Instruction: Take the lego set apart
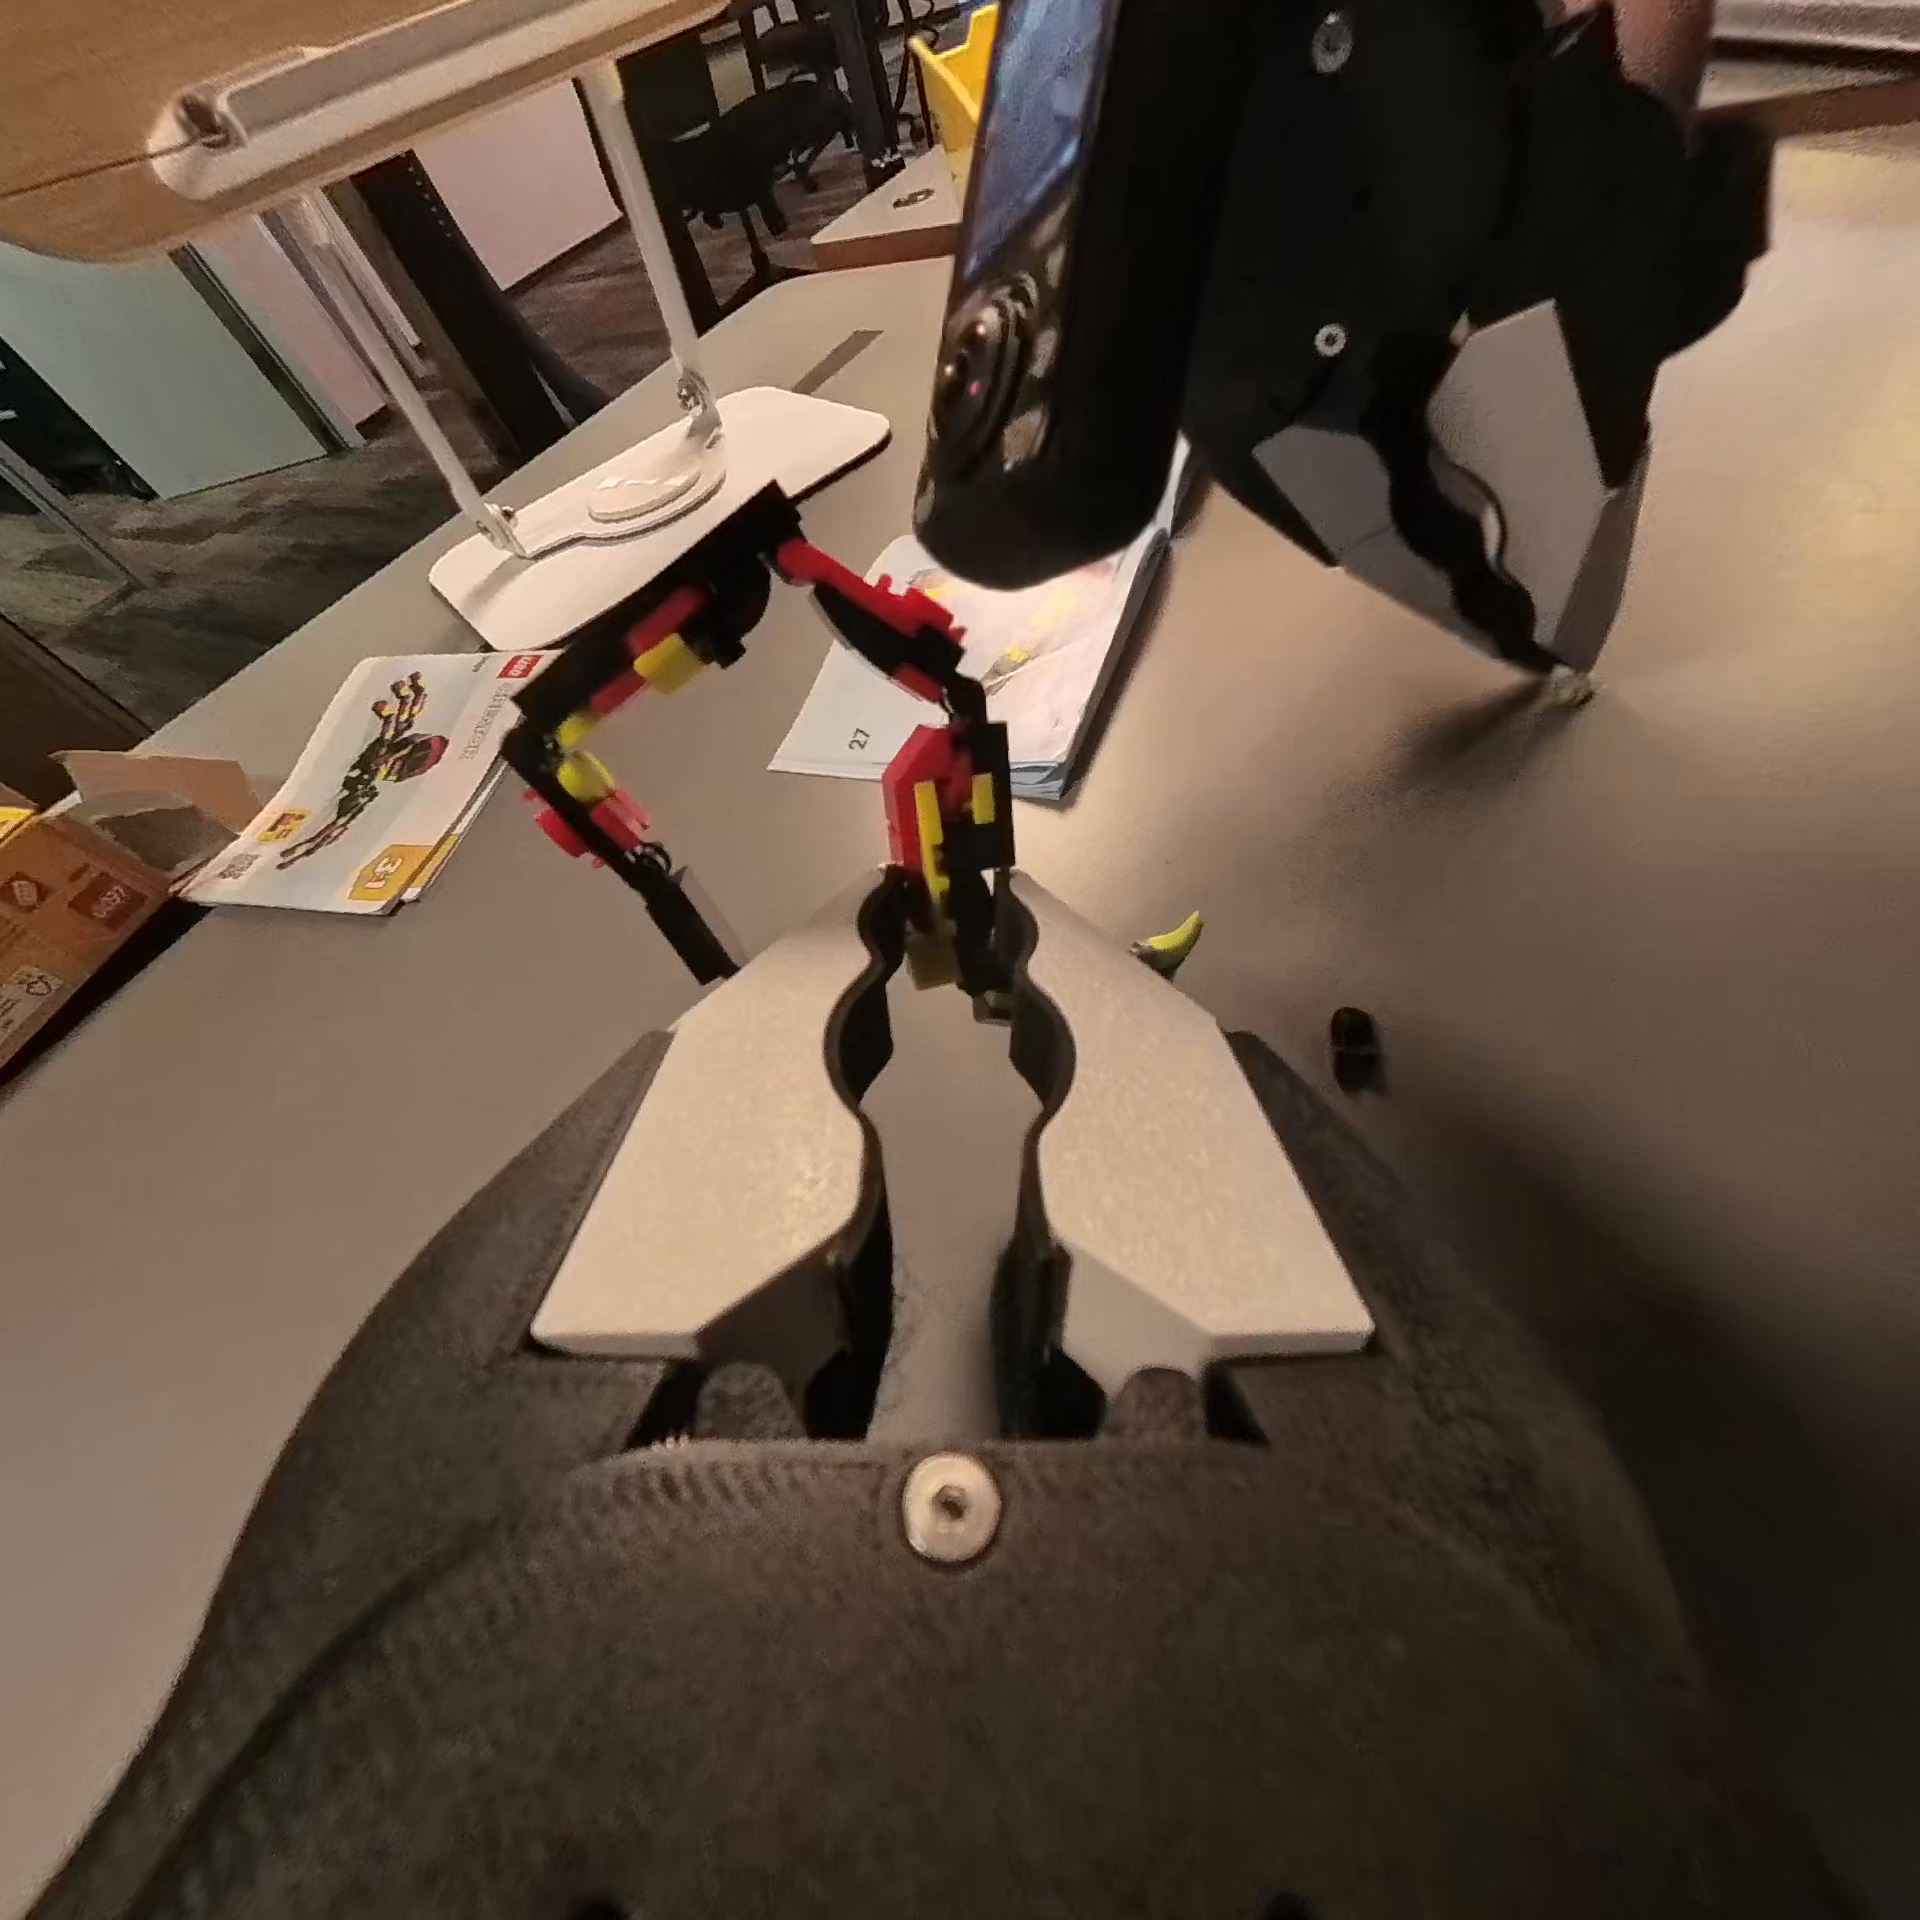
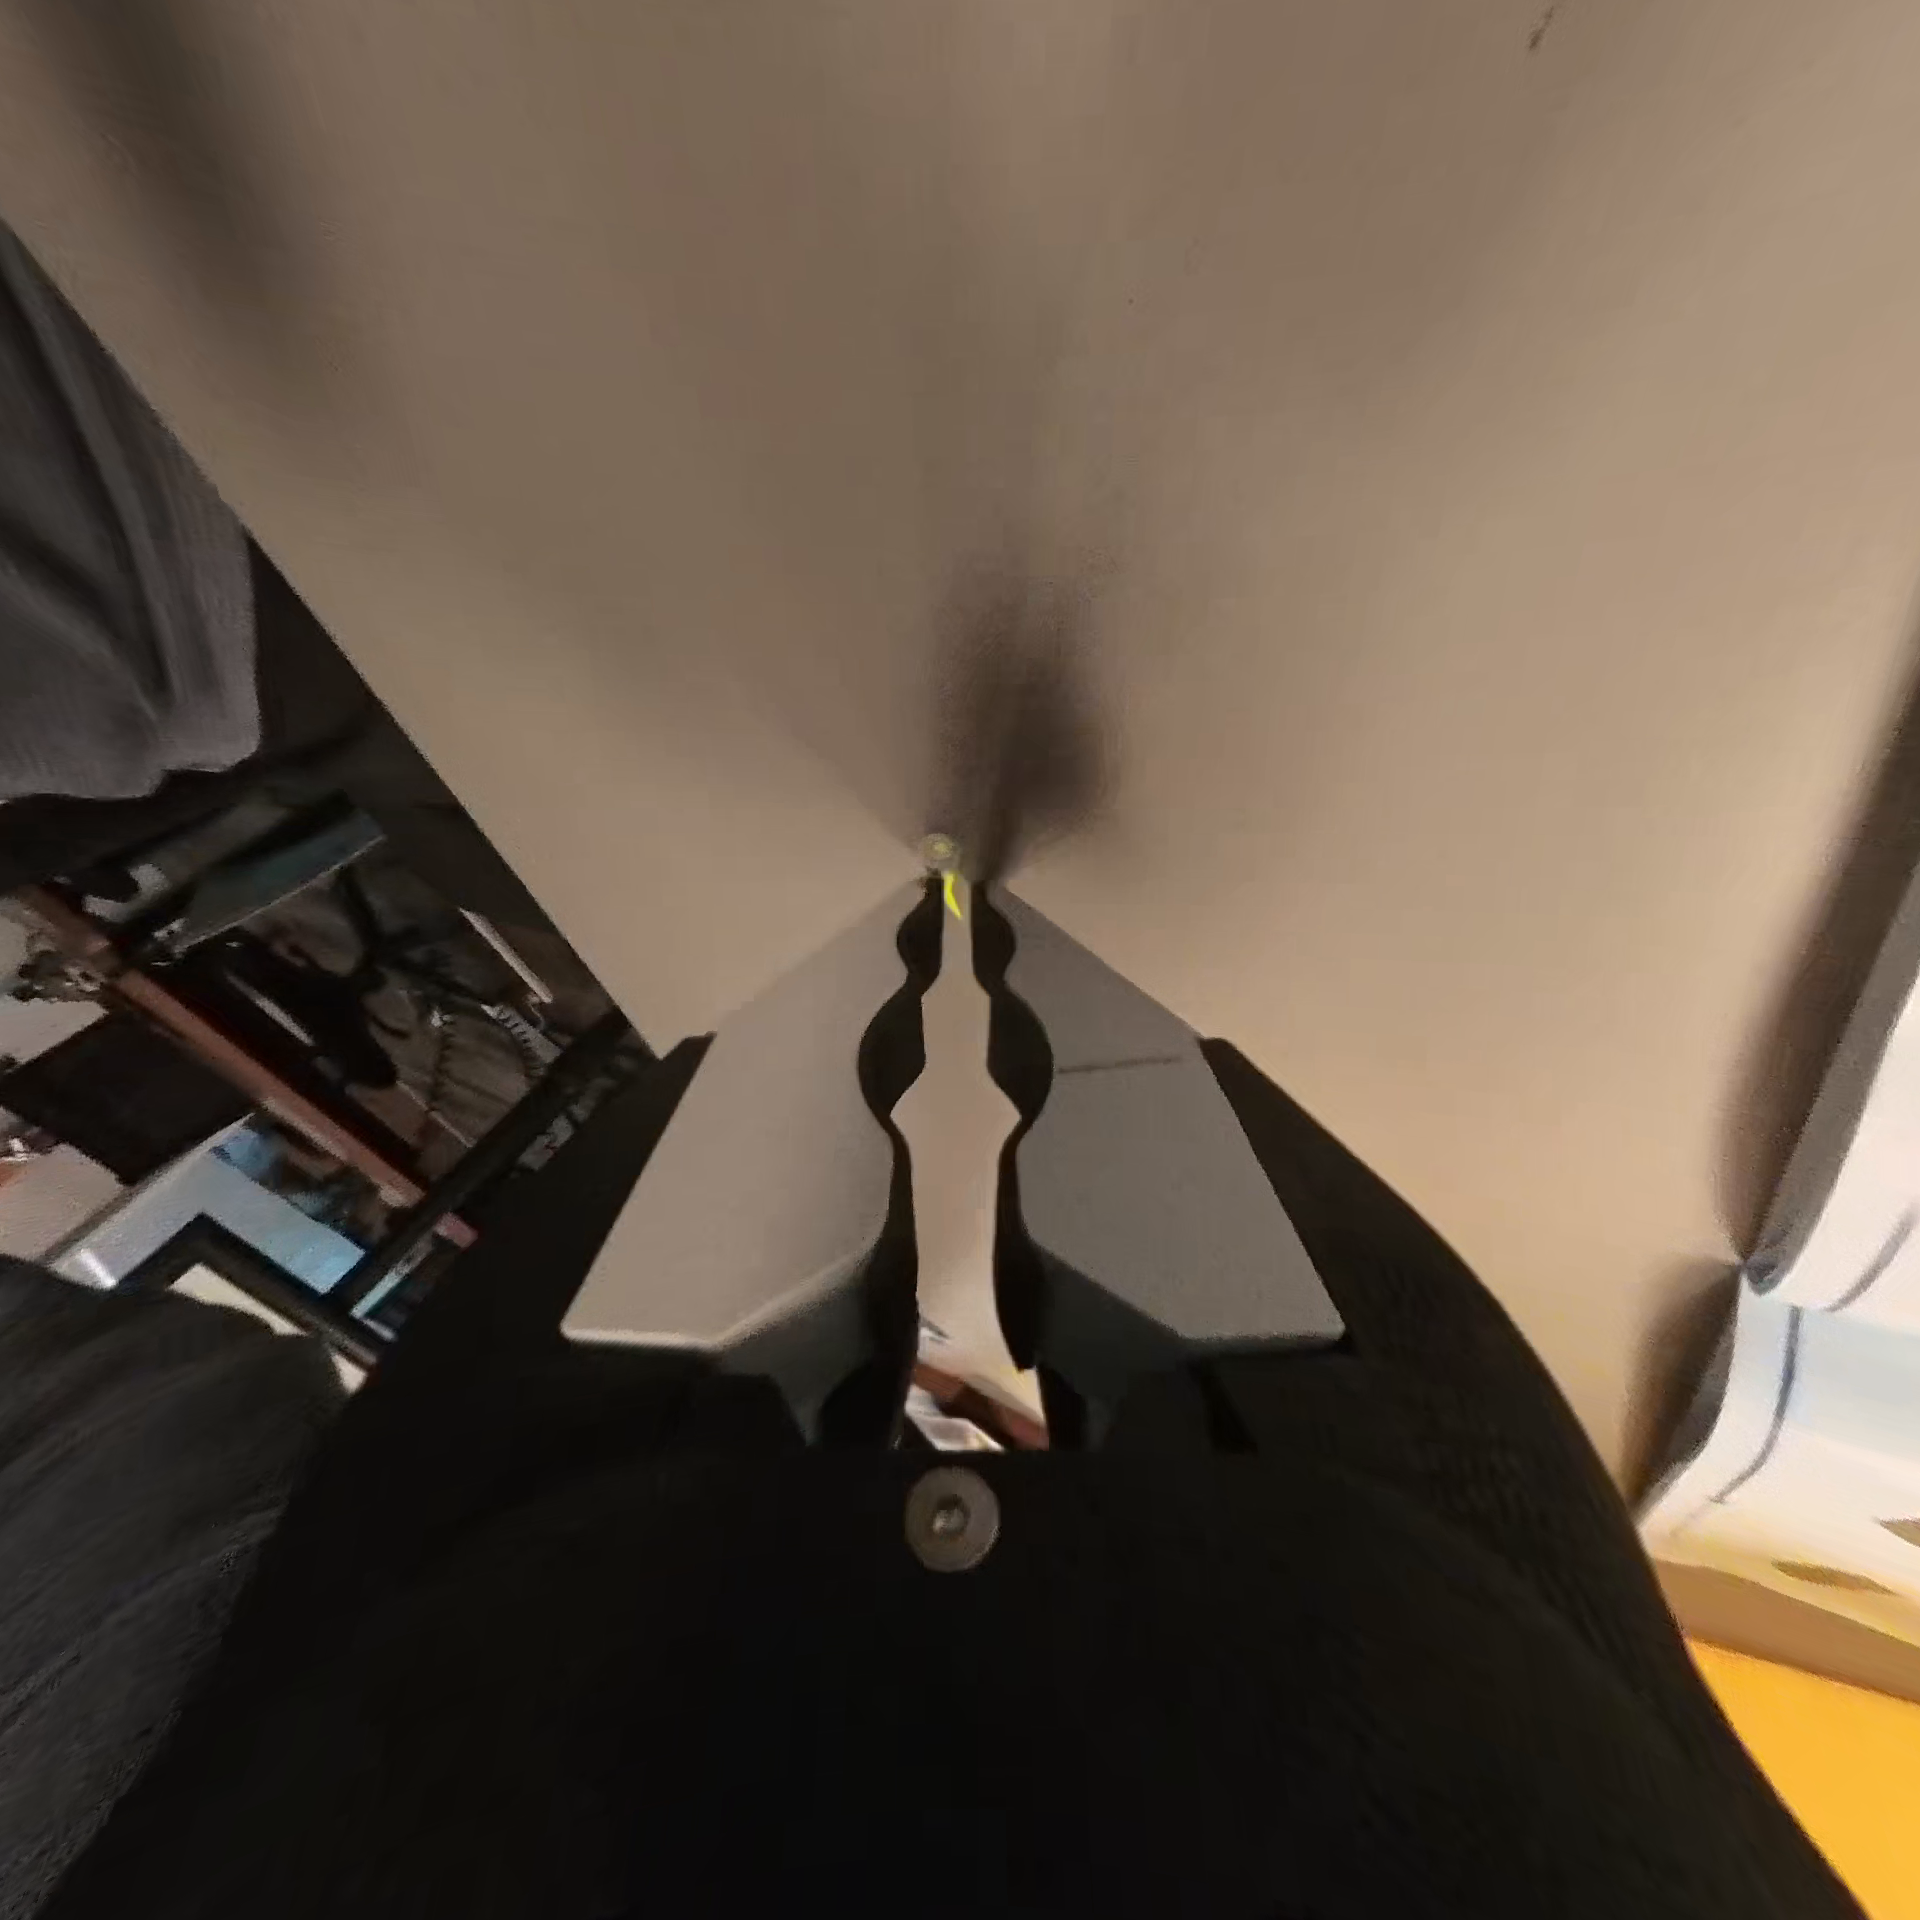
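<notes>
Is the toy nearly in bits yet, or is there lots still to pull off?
Barely started, it seems. Loose on the table: a yellow-green claw and a small black piece. In hand: the left gripper clamps the red, black and yellow lego model, while the right gripper, tips at the table, pinches a small yellow-green piece. Left: most of the model, its jointed limbs assembled.

Red, black, yellow lego set (image 1: 925, 727), grey table (image 1: 1455, 935), white lamp base (image 1: 665, 509)

Your left grey-fingered black claw (image 1: 948, 914) is clamped near its tips; your right grey-fingered black claw (image 2: 951, 885) points steeply down, tips nearly closed.
</notes>
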Demonstrator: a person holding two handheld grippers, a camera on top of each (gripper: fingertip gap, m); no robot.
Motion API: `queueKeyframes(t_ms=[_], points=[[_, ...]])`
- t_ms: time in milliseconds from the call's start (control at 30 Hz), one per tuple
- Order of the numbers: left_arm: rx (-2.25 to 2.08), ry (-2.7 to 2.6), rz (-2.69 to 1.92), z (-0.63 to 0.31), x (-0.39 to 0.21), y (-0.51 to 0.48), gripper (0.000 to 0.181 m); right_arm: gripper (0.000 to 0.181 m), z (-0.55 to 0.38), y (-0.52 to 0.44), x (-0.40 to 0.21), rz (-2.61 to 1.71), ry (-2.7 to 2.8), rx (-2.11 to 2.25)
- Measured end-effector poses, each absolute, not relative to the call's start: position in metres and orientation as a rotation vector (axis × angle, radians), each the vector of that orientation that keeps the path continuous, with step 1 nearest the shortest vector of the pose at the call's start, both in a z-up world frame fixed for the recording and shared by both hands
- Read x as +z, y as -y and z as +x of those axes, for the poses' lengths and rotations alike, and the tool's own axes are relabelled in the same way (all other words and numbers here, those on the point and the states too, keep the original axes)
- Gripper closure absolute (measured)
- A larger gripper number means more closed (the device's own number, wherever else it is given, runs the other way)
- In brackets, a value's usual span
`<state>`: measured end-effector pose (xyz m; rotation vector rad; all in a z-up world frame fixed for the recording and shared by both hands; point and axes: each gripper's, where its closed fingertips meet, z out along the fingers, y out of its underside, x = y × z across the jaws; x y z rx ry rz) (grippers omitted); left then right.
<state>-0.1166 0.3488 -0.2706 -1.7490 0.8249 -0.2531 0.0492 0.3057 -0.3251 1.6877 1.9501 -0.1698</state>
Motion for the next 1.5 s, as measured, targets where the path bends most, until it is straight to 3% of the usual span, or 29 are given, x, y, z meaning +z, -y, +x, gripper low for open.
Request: queueKeyframes(t_ms=[233, 333, 500, 733, 1067, 1300, 1500], points=[[-0.296, -0.78, -1.742, -0.12, -0.266, -0.35, 0.166, 0.16, 0.022, -0.325, -0.313, 2.027, -2.164, -0.355], [-0.287, -0.785, -1.74, -0.12, -0.266, -0.35, 0.165, 0.162, 0.017, -0.328, -0.302, 2.374, -2.191, -0.544], [-0.278, -0.776, -1.739, -0.121, -0.266, -0.35, 0.166, 0.181, 0.031, -0.287, -0.315, 2.74, -2.005, -0.754], [-0.305, -0.72, -1.722, -0.125, -0.26, -0.352, 0.166, 0.181, 0.033, -0.297, -0.323, 3.134, -1.797, -0.838], [-0.304, -0.714, -1.721, -0.126, -0.259, -0.353, 0.166, 0.181, 0.019, -0.33, -0.323, 3.192, -1.83, -0.792], [-0.299, -0.716, -1.721, -0.126, -0.26, -0.353, 0.166, 0.179, 0.01, -0.334, -0.306, 3.182, -1.688, -1.026], [-0.303, -0.716, -1.724, -0.126, -0.26, -0.353, 0.166, 0.167, 0.019, -0.318, -0.318, 2.752, -2.138, -0.615]])
